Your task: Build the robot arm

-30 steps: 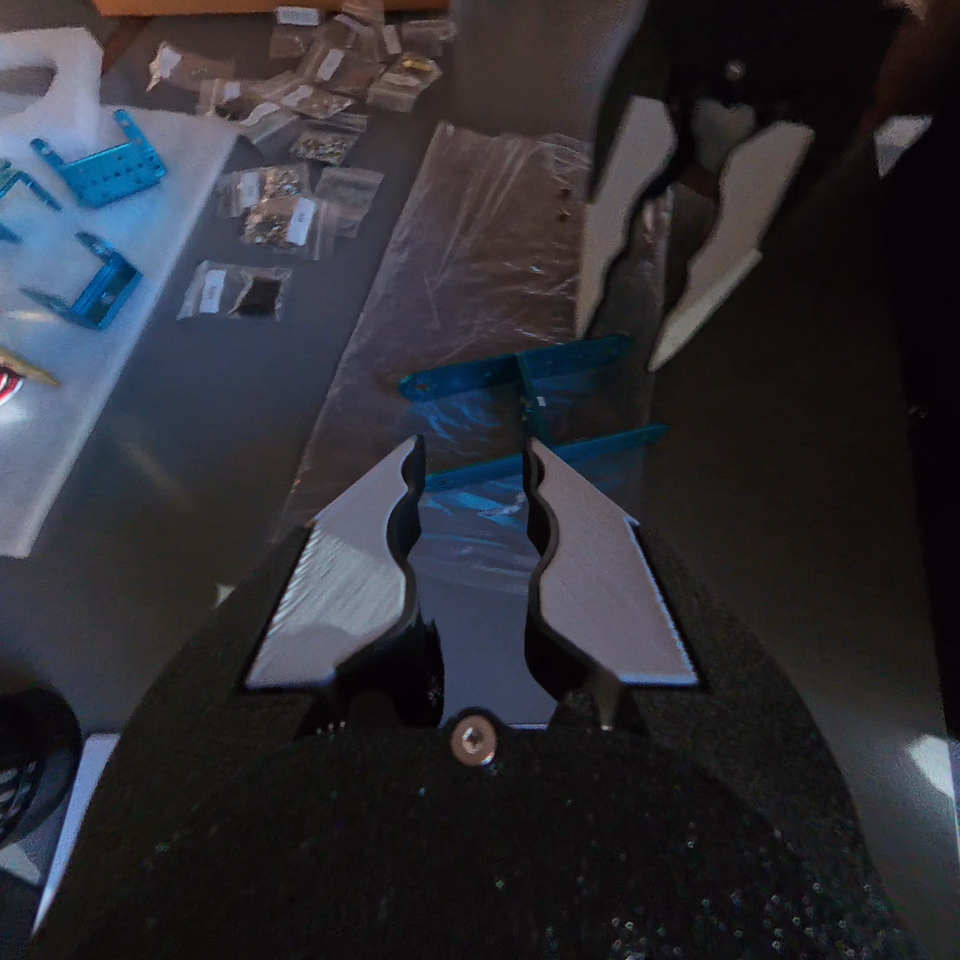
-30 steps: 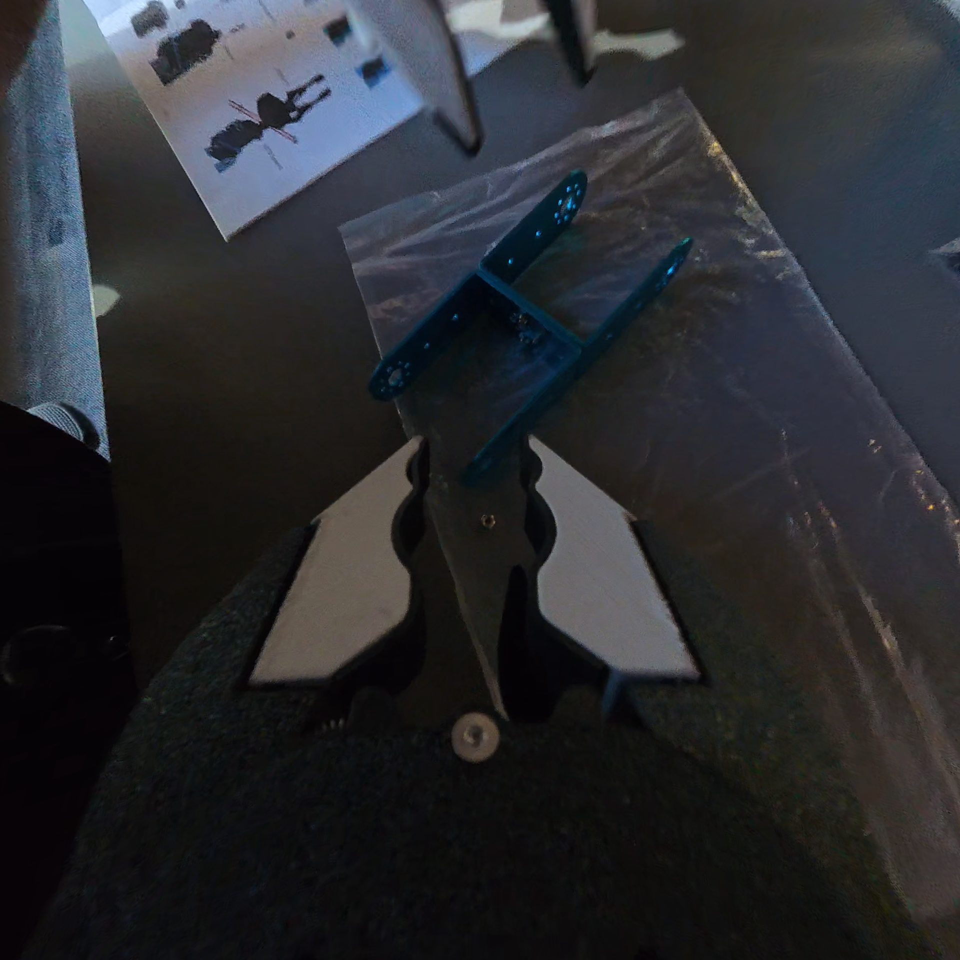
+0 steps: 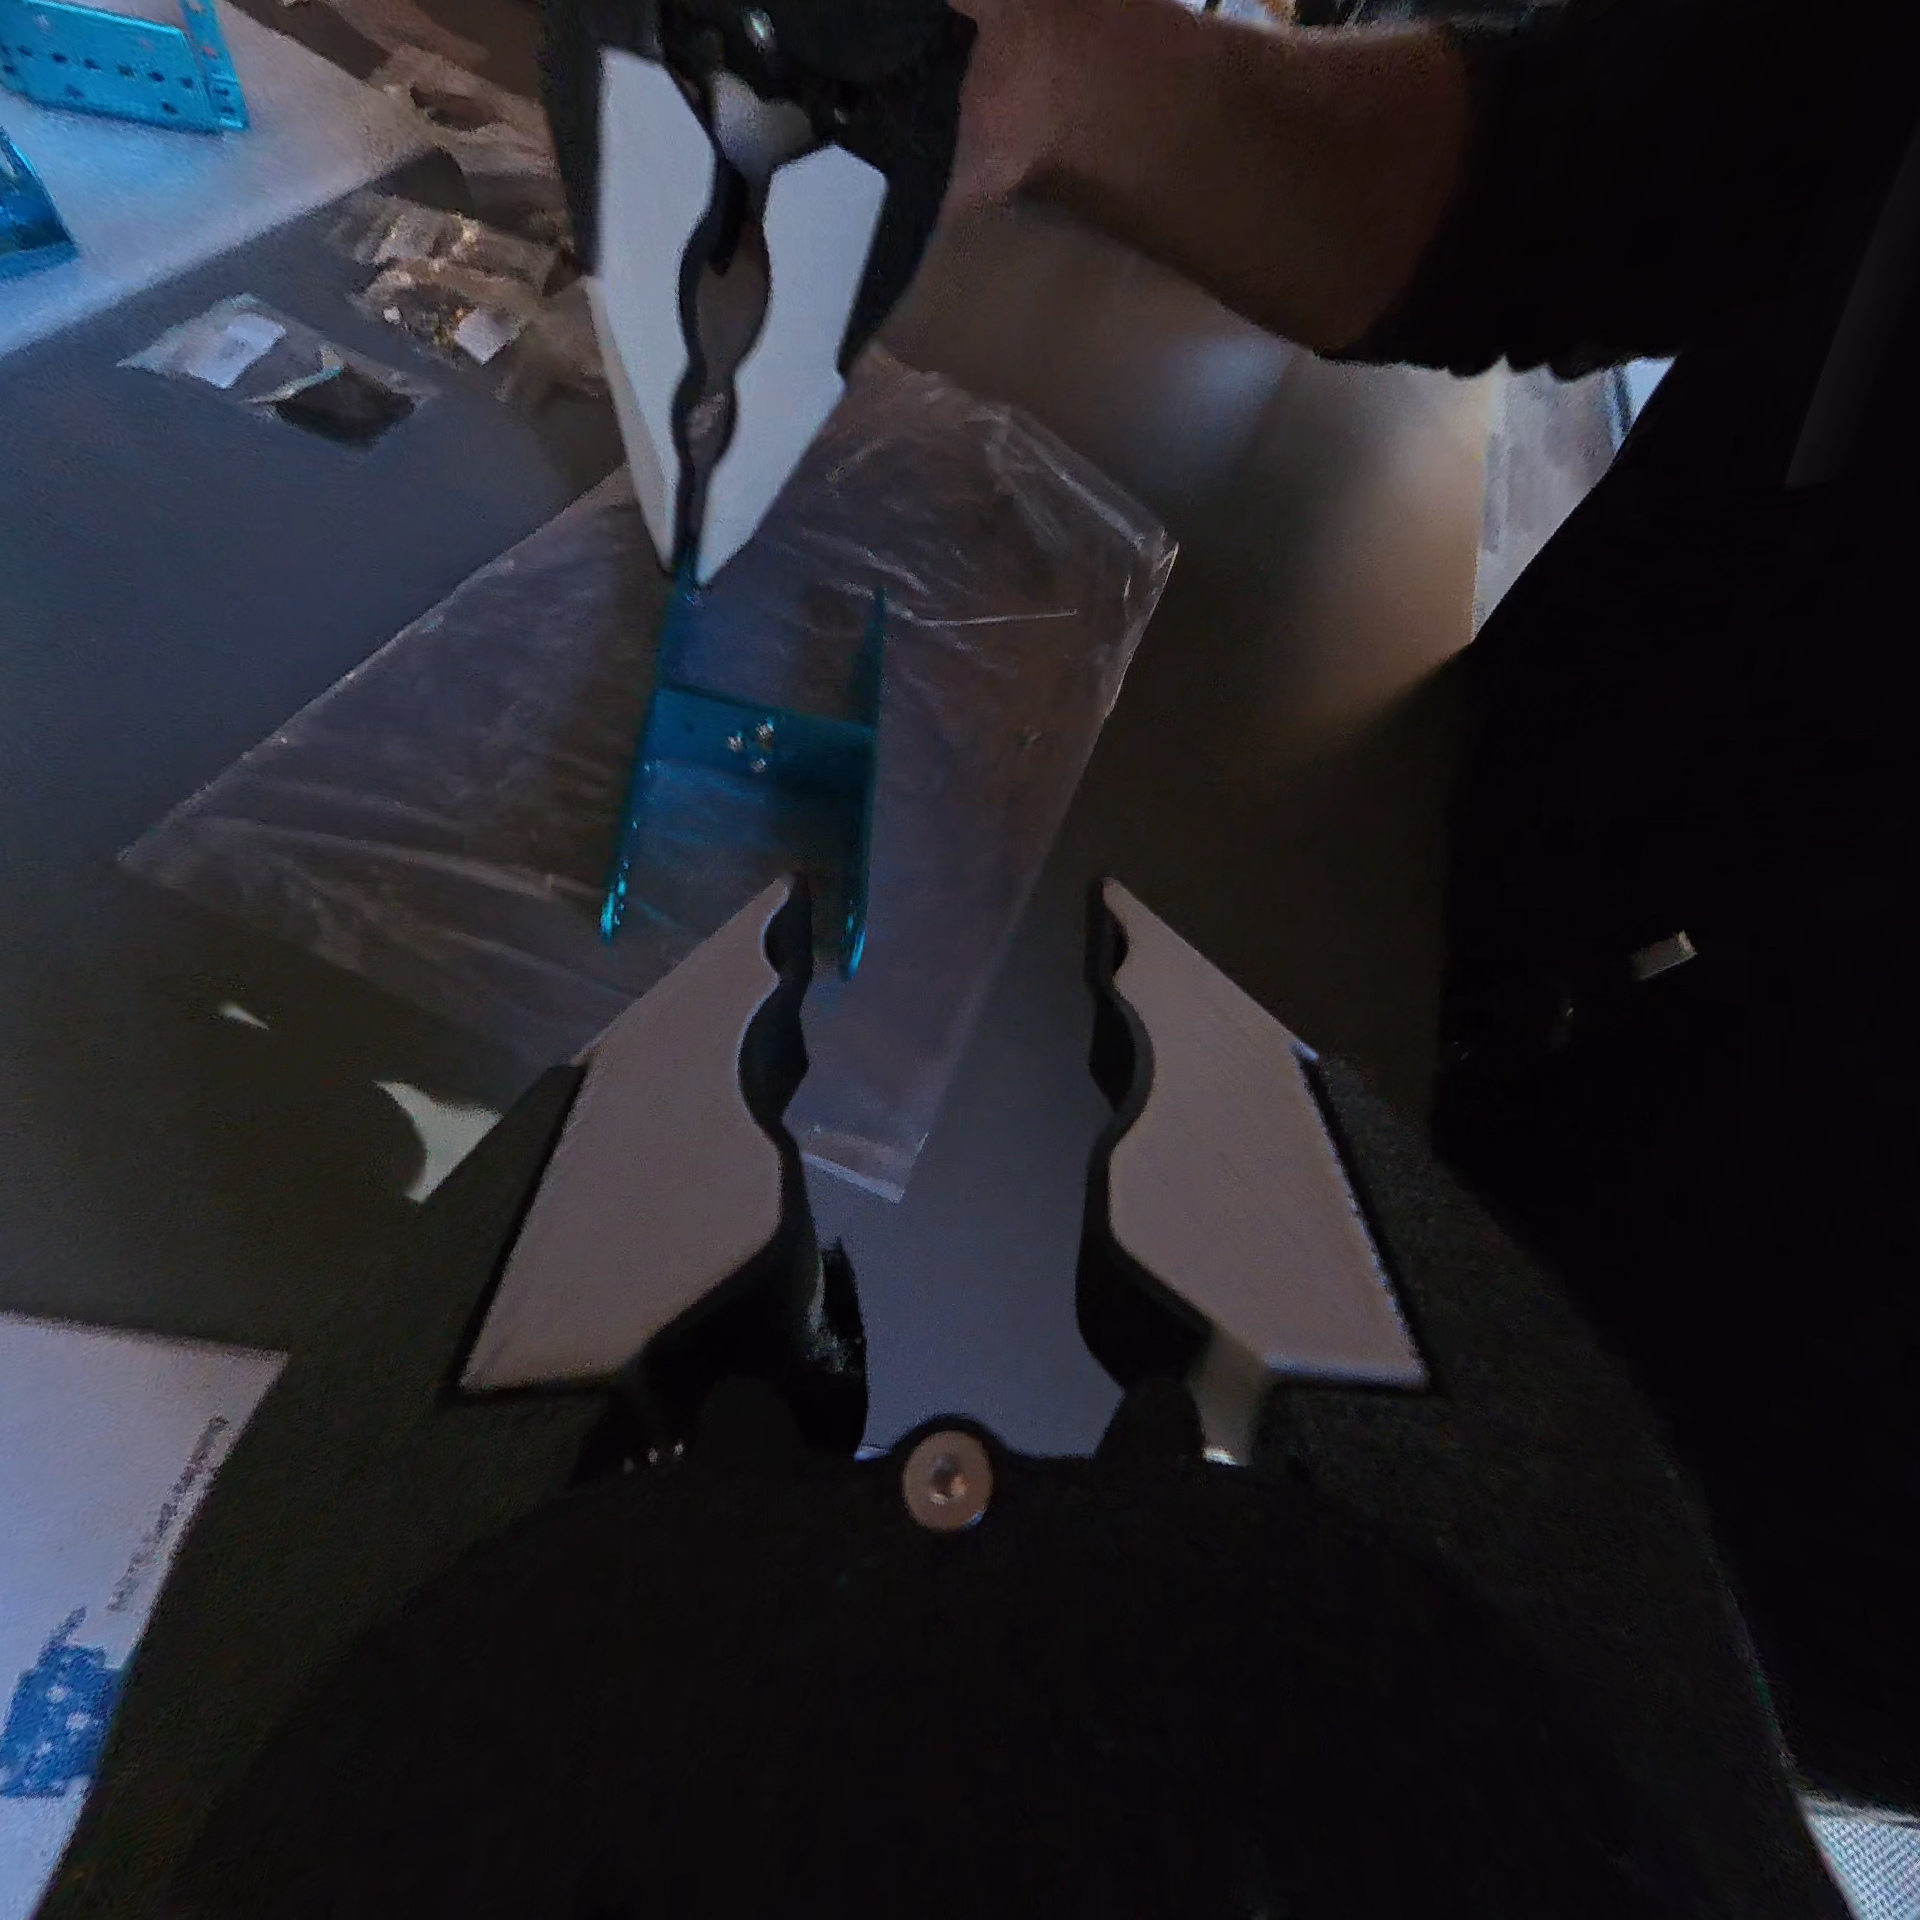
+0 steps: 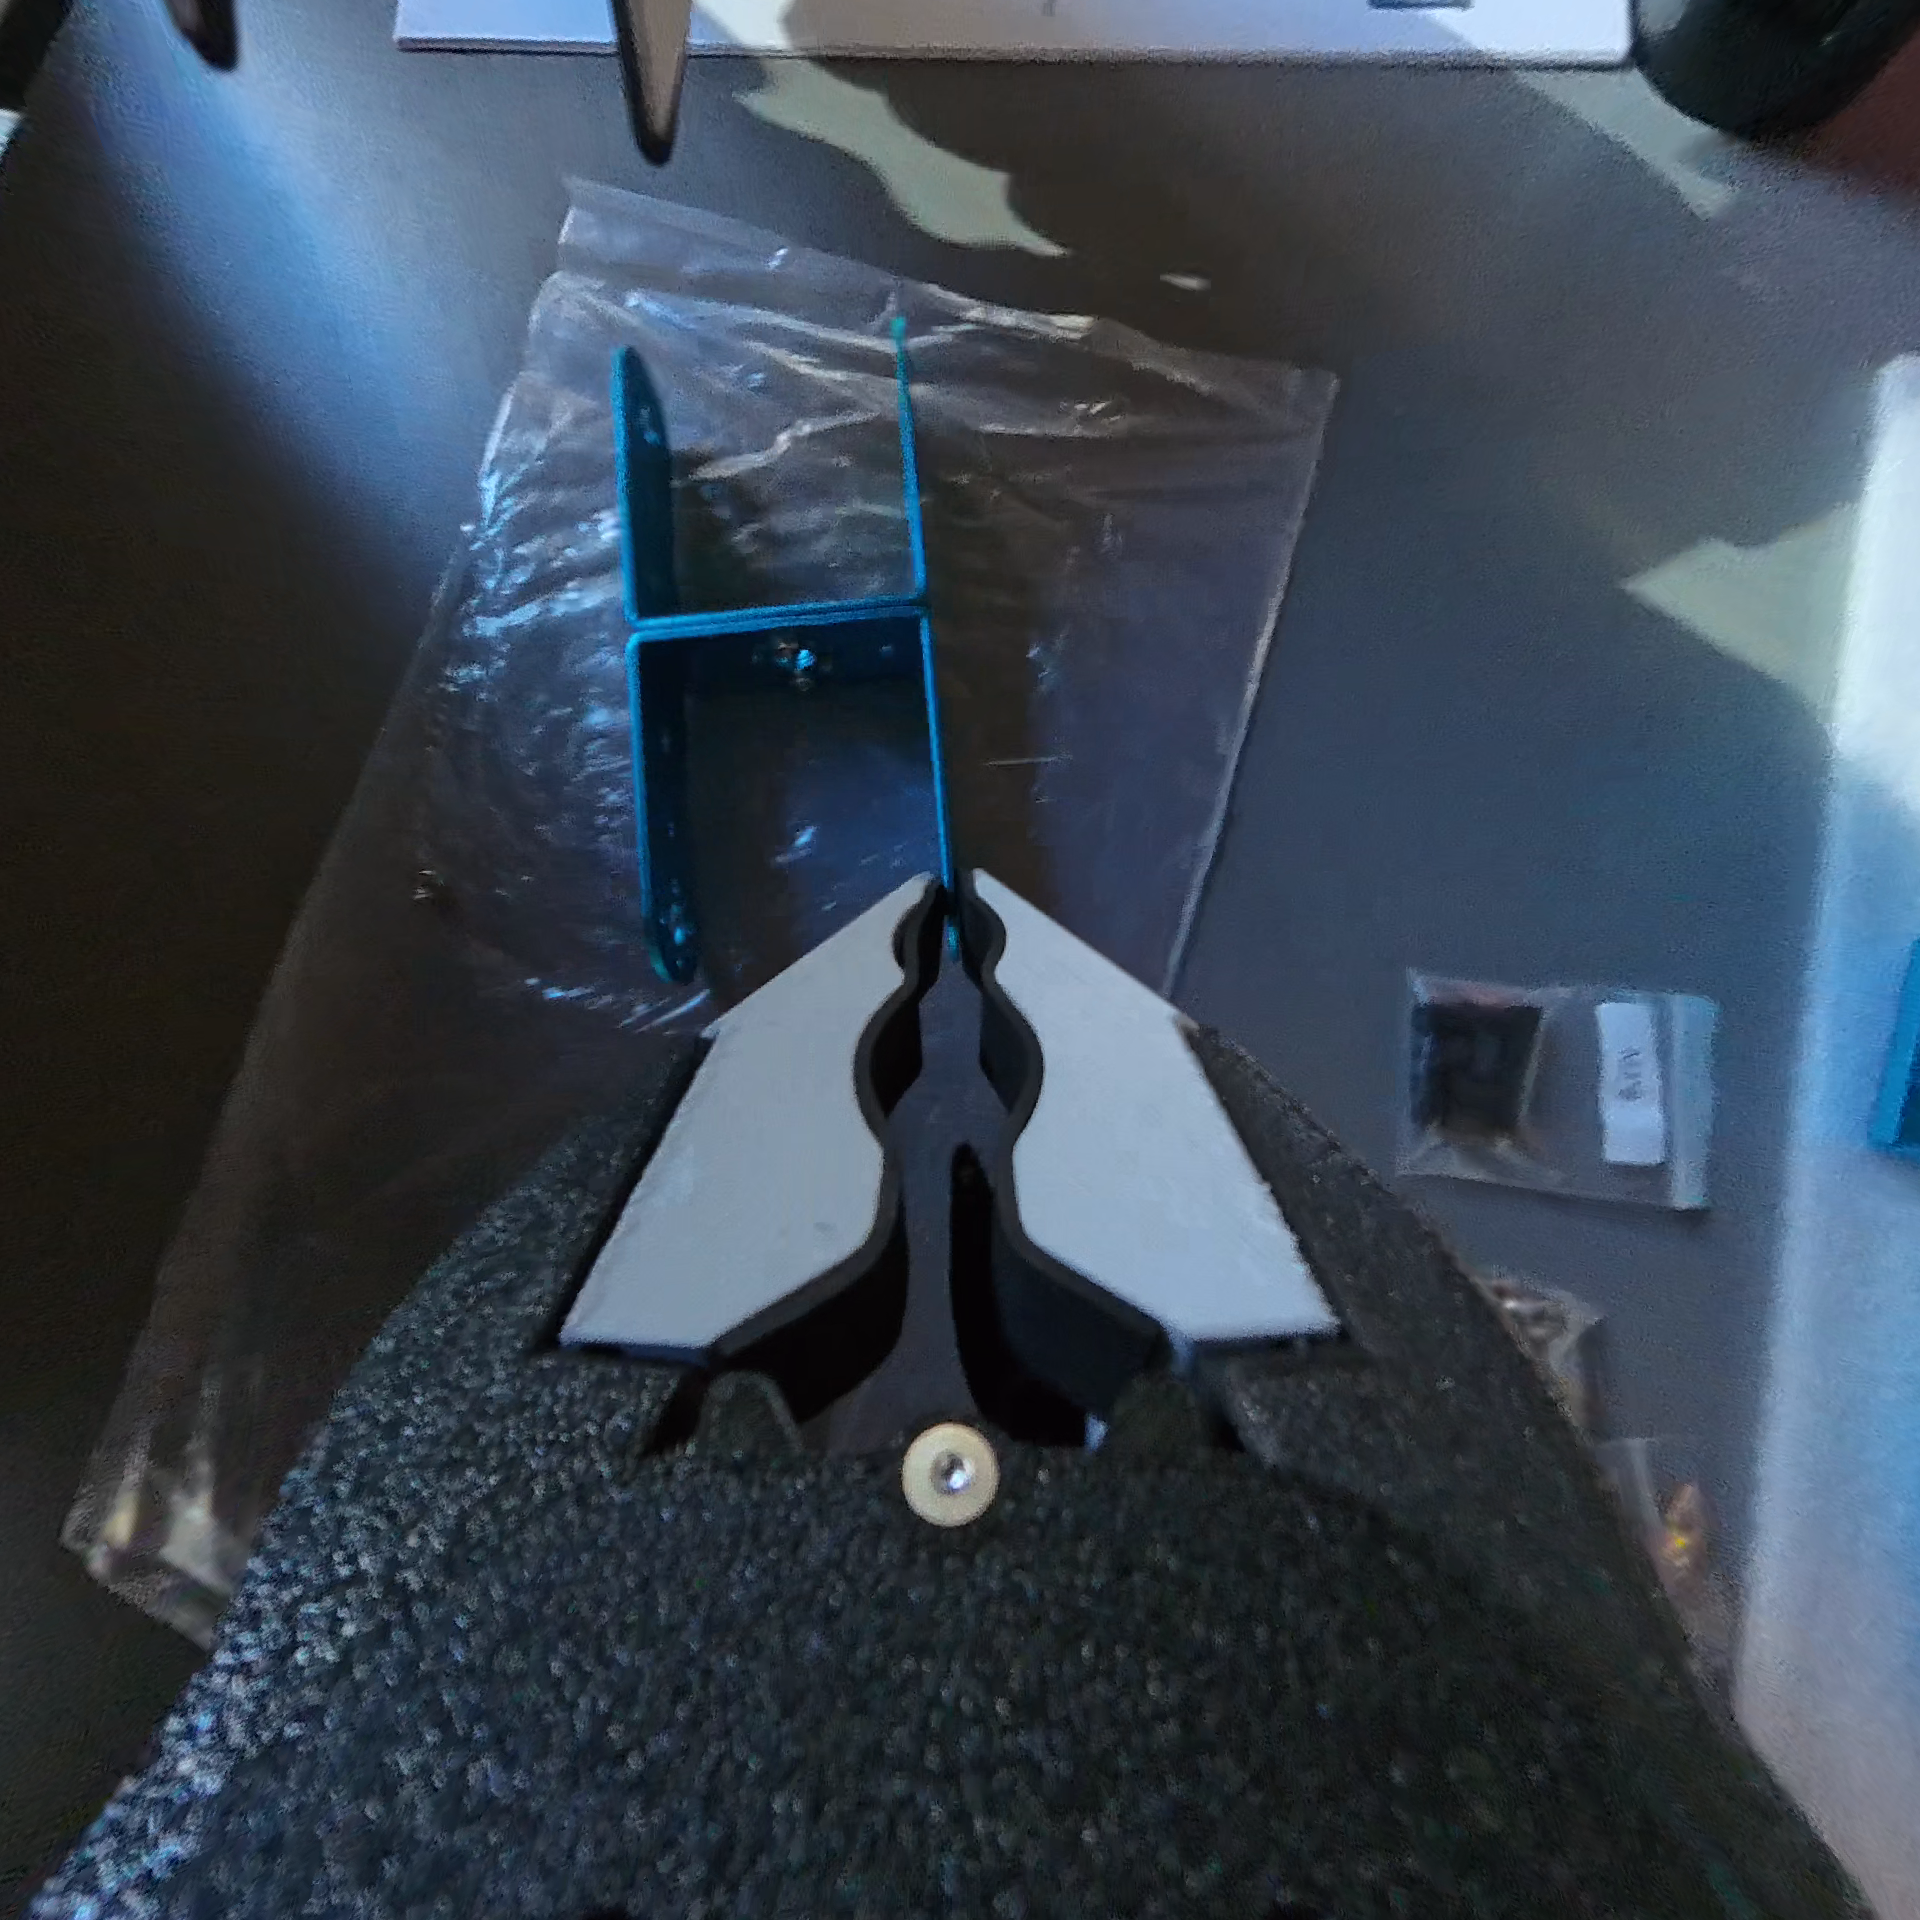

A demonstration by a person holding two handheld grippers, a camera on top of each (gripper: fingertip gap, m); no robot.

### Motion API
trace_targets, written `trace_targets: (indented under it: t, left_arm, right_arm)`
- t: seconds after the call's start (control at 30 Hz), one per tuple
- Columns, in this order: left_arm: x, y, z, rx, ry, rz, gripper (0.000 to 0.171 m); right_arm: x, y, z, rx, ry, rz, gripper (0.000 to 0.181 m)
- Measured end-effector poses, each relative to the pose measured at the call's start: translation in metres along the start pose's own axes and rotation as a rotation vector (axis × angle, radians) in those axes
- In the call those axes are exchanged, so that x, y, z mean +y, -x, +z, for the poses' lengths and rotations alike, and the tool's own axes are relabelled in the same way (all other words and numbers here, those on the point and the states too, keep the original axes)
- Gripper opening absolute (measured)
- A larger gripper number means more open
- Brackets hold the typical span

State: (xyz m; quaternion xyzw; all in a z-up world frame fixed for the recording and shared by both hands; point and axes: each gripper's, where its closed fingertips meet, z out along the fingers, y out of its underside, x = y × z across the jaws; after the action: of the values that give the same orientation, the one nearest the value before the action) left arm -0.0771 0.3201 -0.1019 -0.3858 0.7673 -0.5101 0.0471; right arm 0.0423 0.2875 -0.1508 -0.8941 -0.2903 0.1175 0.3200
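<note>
The right tongs (image 4: pixel 951 899) are pinched almost shut on the near end of one arm of a blue metal bracket (image 4: pixel 779 634), the thin strip caught edge-on right at the tips. The bracket is H-shaped: two long flat arms joined by a cross plate with a few small screws in it. It sits over a clear plastic bag (image 4: pixel 1091 520) that lies flat on the dark table (image 4: pixel 1507 623); whether it rests on the bag or is lifted just off it, I cannot tell.

The left tongs (image 3: pixel 945 894) stand wide open with nothing between them. Their left tip is just beside the near end of the bracket's (image 3: pixel 748 769) other arm, not gripping it. In that same view the right tongs (image 3: pixel 694 566) come in from the far side, held by a person's hand (image 3: pixel 1195 187).

The bracket looks like thin sheet metal: light and stiff, though the long arms could spring a little under a squeeze. Its painted faces are smooth, so a grip by the tips at one far end, as now, seems likely to let it pivot or slip. A firmer hold would be on the flat of an arm close to the cross plate, or across the plate itself. The bag beneath is limp and slick, and may slide or cling.

Around it lie small packets of parts (image 4: pixel 1548 1091), more blue pieces (image 3: pixel 114 78) on a white sheet, and a printed page (image 3: pixel 94 1558) near the left tongs.
</note>
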Motion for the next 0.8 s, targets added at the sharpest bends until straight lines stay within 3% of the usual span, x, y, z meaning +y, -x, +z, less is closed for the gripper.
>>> trace_targets:
  t: [0.1,0.2,0.27,0.33,0.47,0.8]
  left_arm:
    - [0.005,-0.001,0.004,-0.049,-0.009,-0.005,0.052]
    - [0.006,-0.004,0.002,-0.141,-0.044,-0.003,0.052]
    - [0.010,0.003,-0.003,-0.282,-0.050,-0.006,0.052]
    - [0.014,0.007,-0.008,-0.405,-0.063,-0.009,0.050]
    - [0.008,-0.013,-0.005,-0.419,-0.167,-0.062,0.046]
    - [0.030,-0.040,0.004,-0.526,-0.133,-0.059,0.046]
  right_arm:
    - [-0.001,-0.010,0.000,-0.006,0.013,0.015,0.011]
    - [-0.006,-0.010,-0.022,0.086,-0.021,0.064,0.023]
    - [-0.013,0.025,-0.035,0.019,-0.046,0.101,0.023]
    - [-0.013,0.069,-0.032,-0.067,0.018,0.102,0.033]
    - [0.006,0.110,-0.009,-0.087,0.245,-0.019,0.013]
    - [0.013,0.107,0.009,-0.050,0.446,-0.058,0.014]
